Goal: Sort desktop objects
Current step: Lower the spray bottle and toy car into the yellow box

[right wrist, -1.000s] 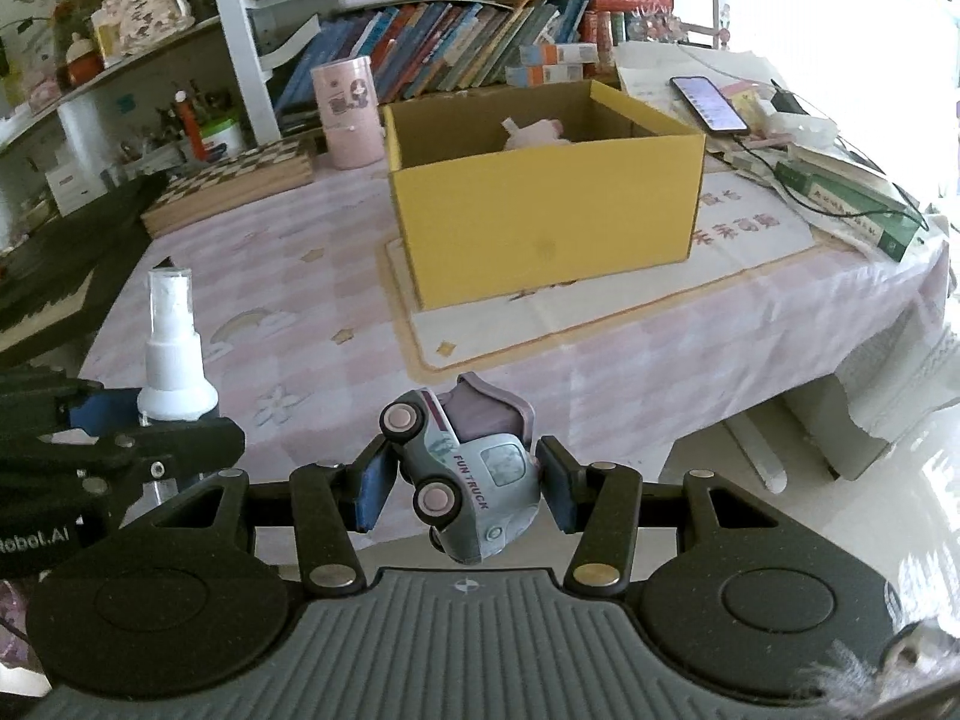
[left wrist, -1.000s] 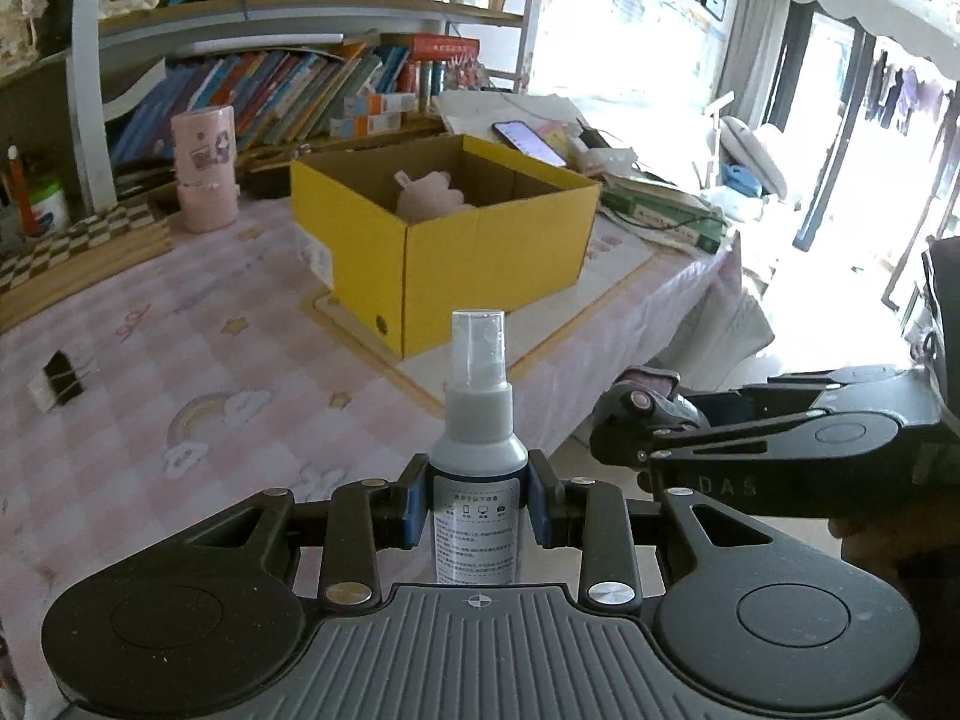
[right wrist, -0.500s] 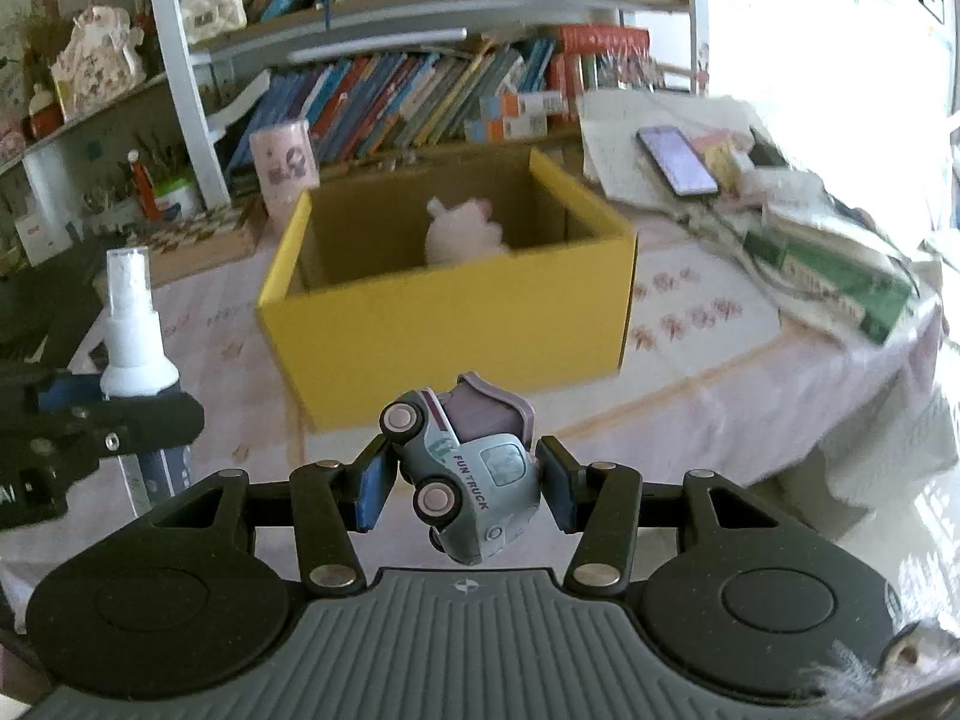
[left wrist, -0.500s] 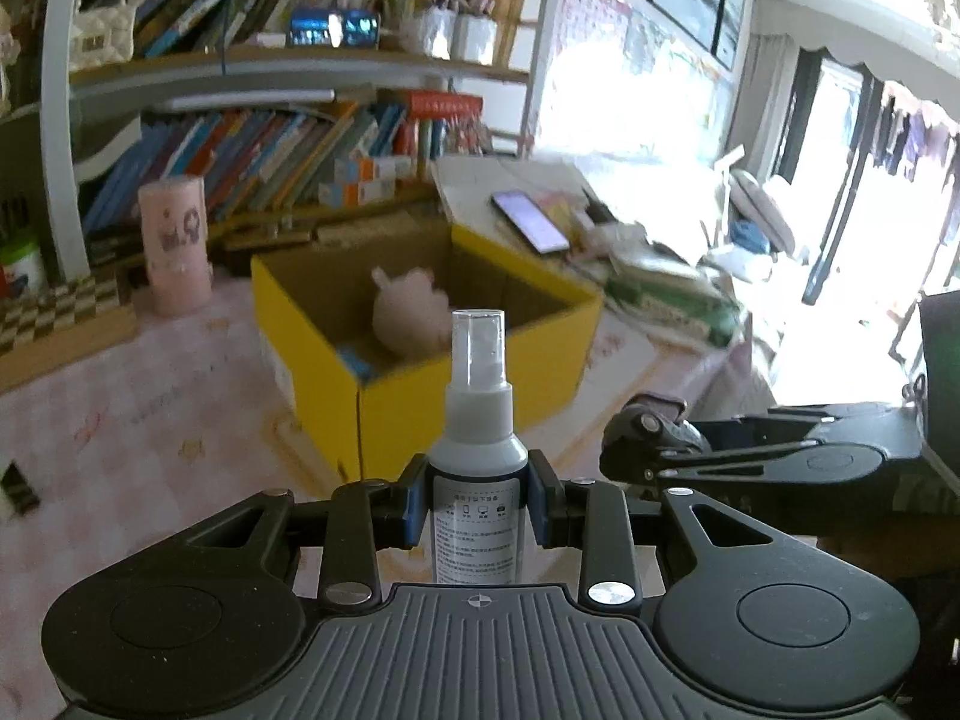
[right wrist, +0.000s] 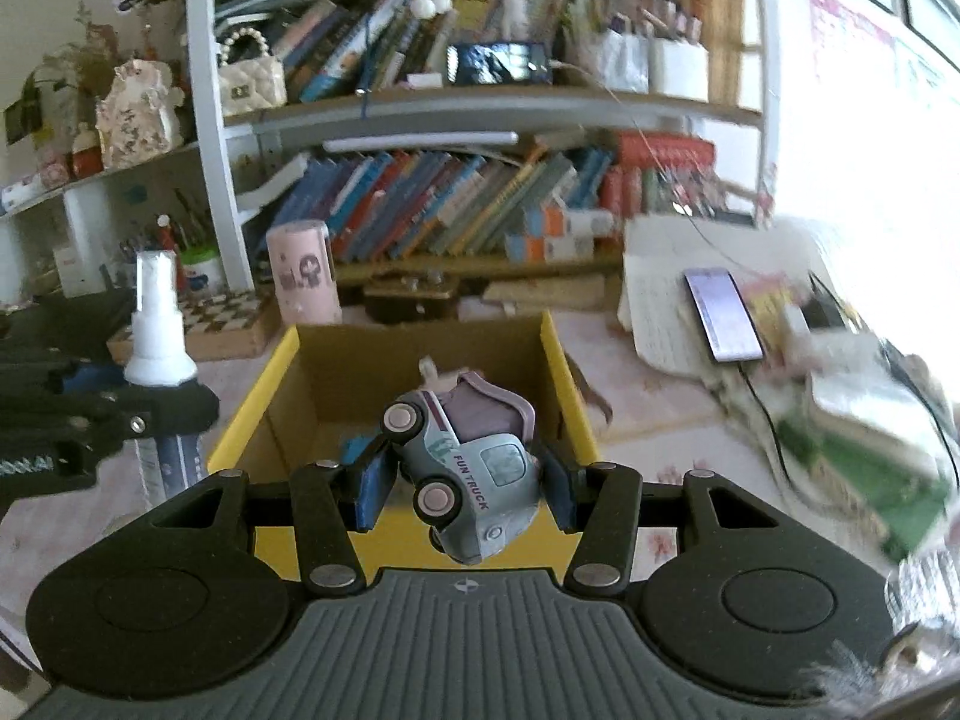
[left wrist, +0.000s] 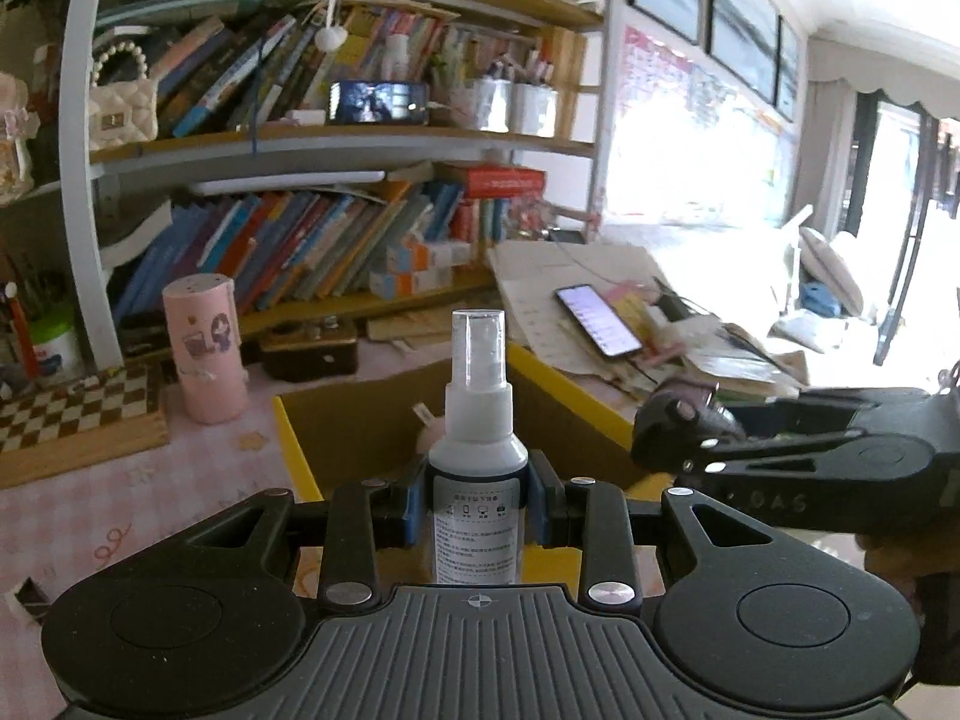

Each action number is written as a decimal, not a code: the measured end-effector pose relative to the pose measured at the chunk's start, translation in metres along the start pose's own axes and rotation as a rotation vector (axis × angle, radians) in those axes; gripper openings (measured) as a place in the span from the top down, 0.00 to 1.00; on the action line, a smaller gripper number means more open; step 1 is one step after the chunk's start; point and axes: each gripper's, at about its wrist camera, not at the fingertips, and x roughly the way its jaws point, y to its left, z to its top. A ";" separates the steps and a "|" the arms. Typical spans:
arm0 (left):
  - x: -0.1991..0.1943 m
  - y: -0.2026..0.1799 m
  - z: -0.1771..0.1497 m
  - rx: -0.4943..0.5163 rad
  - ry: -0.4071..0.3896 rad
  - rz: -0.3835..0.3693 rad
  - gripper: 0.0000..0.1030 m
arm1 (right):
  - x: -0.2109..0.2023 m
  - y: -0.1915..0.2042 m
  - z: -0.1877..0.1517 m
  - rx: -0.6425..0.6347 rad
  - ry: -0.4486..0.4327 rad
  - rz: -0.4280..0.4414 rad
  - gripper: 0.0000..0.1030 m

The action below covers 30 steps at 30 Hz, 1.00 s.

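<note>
My left gripper [left wrist: 478, 507] is shut on a white spray bottle [left wrist: 478, 468] that stands upright between its blue pads. My right gripper [right wrist: 465, 486] is shut on a pale green toy truck [right wrist: 465, 462], tilted nose-down, marked FUN TRUCK. Just beyond both grippers sits an open yellow cardboard box [right wrist: 282, 372] [left wrist: 294, 444]. A pink soft toy [right wrist: 433, 373] lies inside it, partly hidden by the truck. From the left wrist view the right gripper [left wrist: 678, 426] appears at the right; the right wrist view shows the spray bottle [right wrist: 157, 330] at the left.
A pink cylindrical container [left wrist: 204, 354] stands behind the box on the pink checked tablecloth [left wrist: 90, 516]. A lit phone [right wrist: 723, 315] lies on papers and books at the right. A chequered wooden board [left wrist: 66, 414] and bookshelves [left wrist: 330, 240] are at the back.
Both grippers have risen and moved forward to the yellow box, which now lies right under the fingers. The bottle and the truck stay gripped as before.
</note>
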 end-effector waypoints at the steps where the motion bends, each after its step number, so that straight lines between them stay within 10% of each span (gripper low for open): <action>1: 0.006 0.001 0.002 -0.007 0.003 0.008 0.70 | 0.005 -0.002 0.005 -0.018 -0.004 0.009 0.53; 30: 0.150 0.026 0.003 -0.038 0.268 0.156 0.70 | 0.209 0.014 0.022 -0.574 0.378 0.243 0.53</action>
